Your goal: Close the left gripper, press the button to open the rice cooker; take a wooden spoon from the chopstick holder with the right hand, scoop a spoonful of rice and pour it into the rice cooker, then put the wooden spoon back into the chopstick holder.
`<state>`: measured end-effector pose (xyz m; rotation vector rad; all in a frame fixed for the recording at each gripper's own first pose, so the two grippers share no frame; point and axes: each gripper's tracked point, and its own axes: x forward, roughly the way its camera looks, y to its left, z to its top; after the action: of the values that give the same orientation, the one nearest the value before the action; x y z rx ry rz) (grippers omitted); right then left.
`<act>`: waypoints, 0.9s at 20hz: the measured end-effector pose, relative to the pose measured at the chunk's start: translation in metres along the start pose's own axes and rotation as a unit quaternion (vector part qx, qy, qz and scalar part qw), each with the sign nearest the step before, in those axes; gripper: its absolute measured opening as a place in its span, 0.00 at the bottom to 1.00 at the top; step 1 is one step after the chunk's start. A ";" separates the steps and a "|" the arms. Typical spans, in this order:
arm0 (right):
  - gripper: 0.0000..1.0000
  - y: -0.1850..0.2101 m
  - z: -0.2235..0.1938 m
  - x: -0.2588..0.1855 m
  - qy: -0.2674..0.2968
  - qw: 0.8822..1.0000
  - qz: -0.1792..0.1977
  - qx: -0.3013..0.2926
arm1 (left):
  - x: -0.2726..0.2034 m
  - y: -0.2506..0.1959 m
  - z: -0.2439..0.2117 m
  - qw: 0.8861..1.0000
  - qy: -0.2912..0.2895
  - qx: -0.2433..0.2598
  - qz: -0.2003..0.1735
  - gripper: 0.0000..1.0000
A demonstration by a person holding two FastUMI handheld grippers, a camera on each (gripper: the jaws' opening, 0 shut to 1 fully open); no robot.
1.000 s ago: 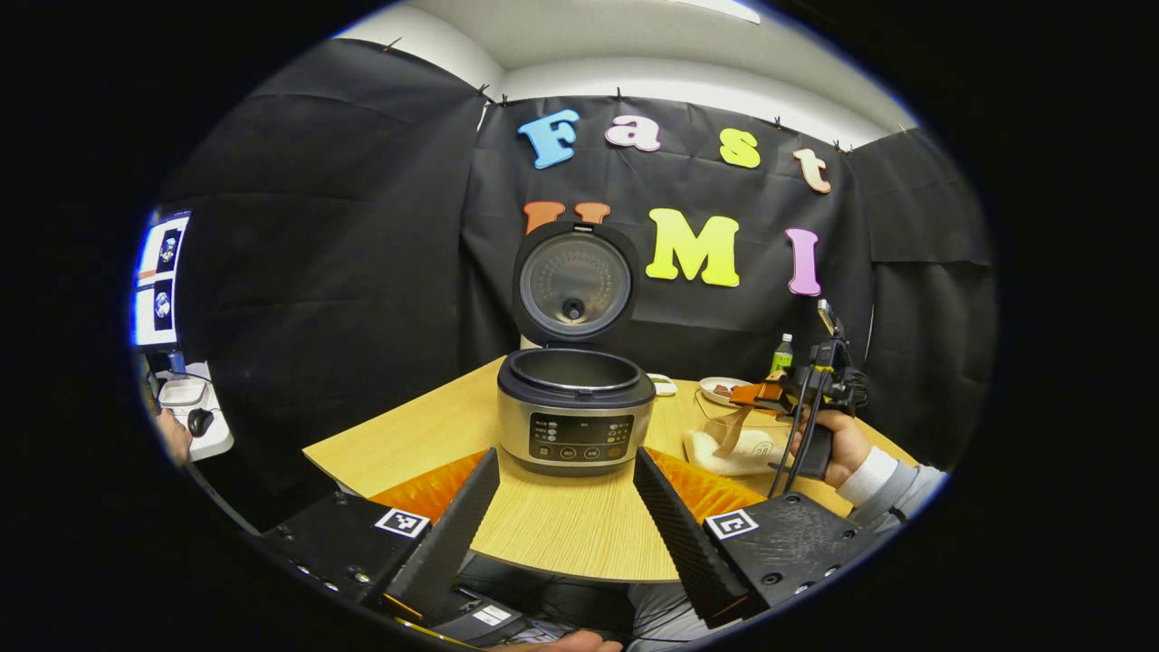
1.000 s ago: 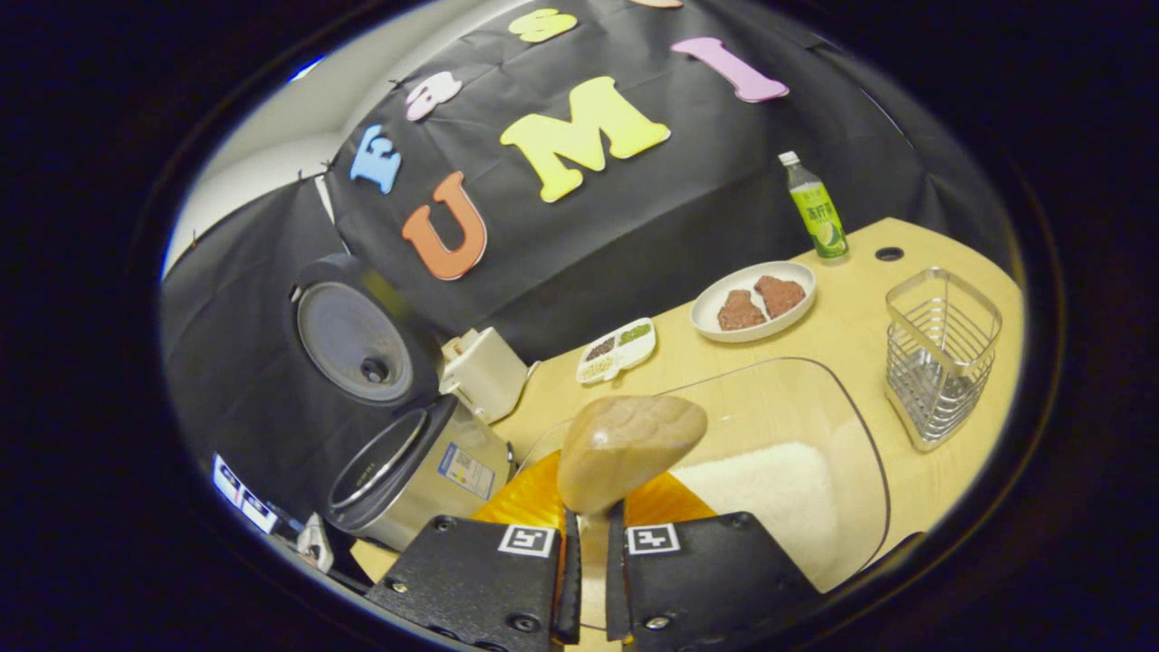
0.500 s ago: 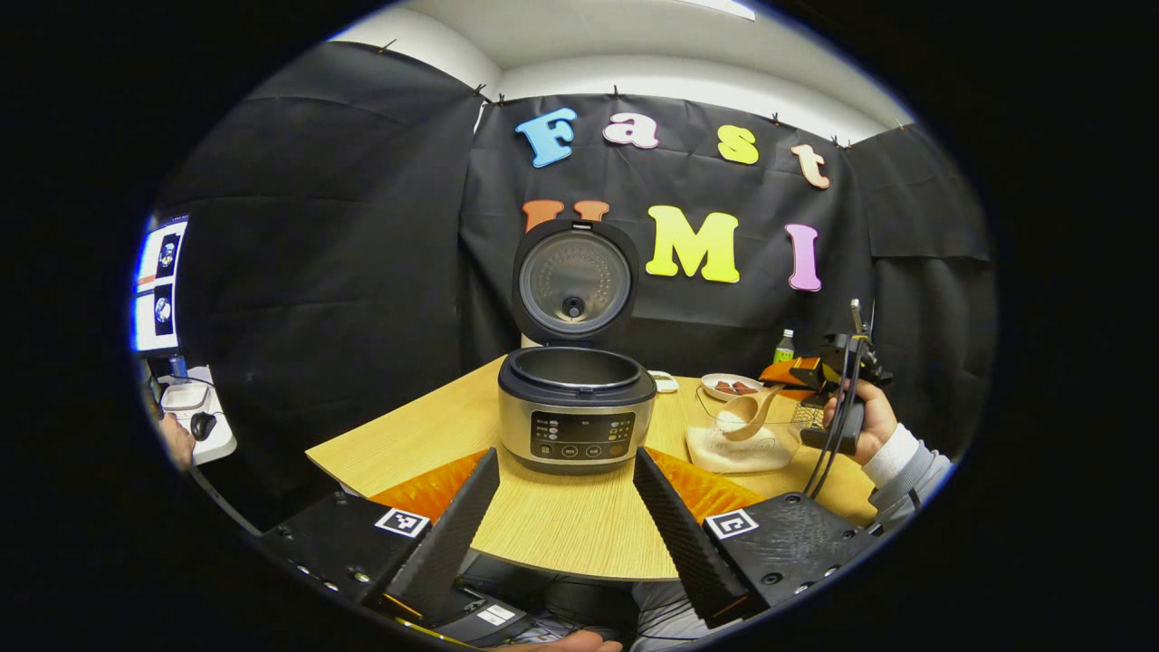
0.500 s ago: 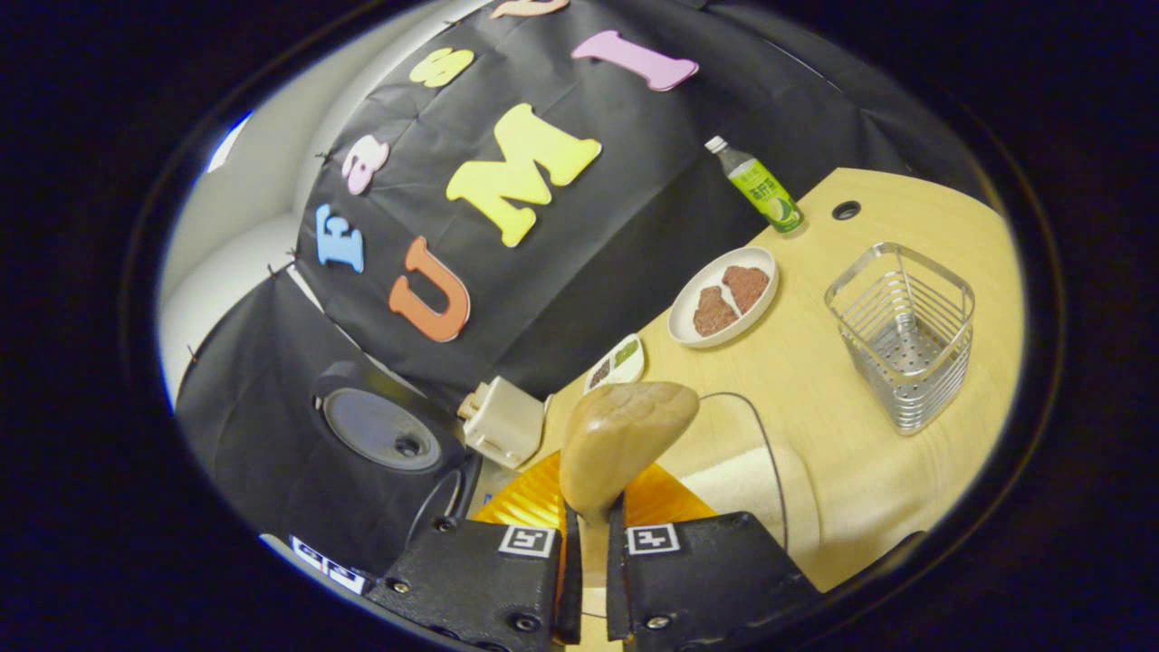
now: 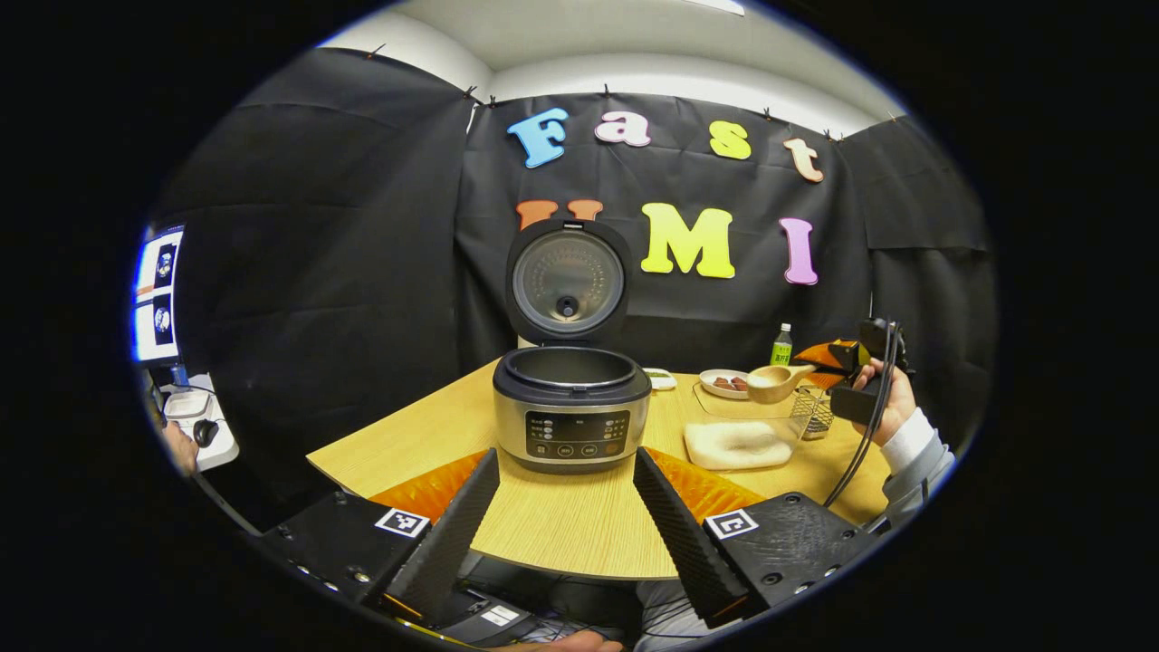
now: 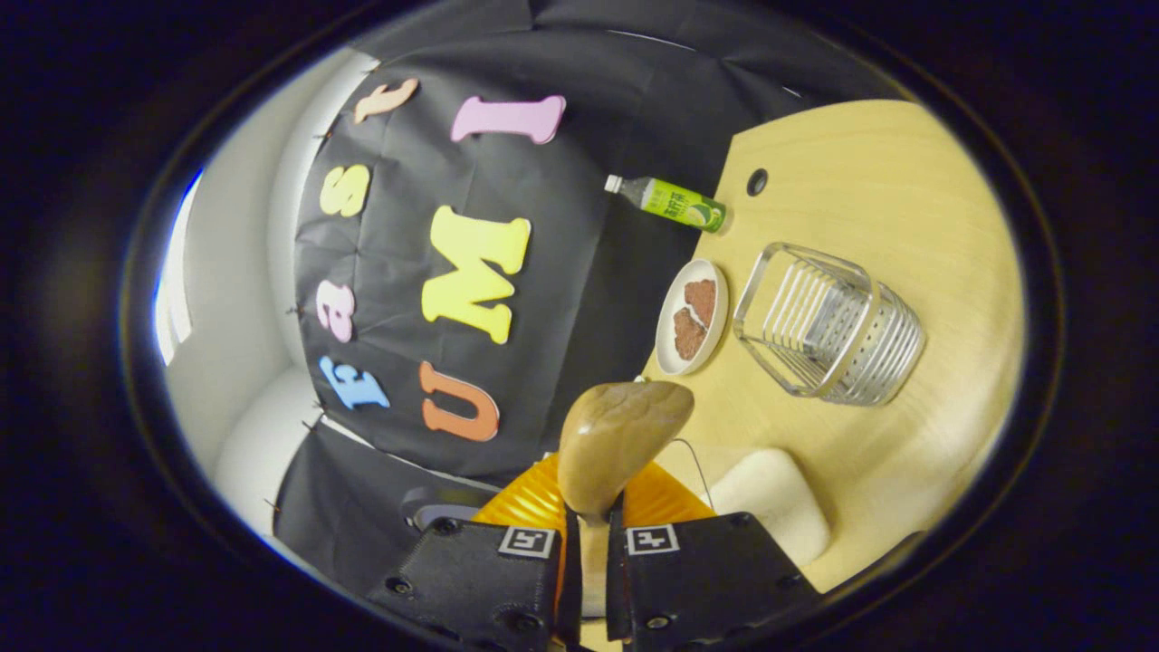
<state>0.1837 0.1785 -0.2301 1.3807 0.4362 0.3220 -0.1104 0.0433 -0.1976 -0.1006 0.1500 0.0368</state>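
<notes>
With its jaws clenching the handle, the right gripper (image 6: 589, 580) is holding the pale wooden spoon (image 5: 772, 383) level above the clear rice tub (image 5: 744, 433) near the worktop's right edge, while the left gripper (image 5: 566, 525) is hanging released; any tilt risks spilling rice short of the open grey rice cooker (image 5: 570, 407).

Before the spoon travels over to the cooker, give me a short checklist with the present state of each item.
1. Rice cooker lid up, pot open: ok.
2. Right tongs shut on the wooden spoon handle: ok.
3. Spoon bowl level, held above the rice container: ok.
4. Rice in the spoon: cannot tell; the bowl's inside is too small to read in the left gripper view, and the right gripper view shows its back.
5. Left tongs open, low in front of the cooker, out of the spoon's path: ok.
6. Chopstick holder upright, free for the return: ok.
</notes>
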 end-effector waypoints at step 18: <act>0.15 0.133 -0.104 0.028 0.098 0.994 0.036 0.024 | -0.028 0.048 0.030 1.000 -0.027 0.009 0.004 0.95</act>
<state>0.1629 0.3045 -0.1157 1.4204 0.5607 0.5116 -0.1354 0.0929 -0.1683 -0.0806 0.0975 0.0465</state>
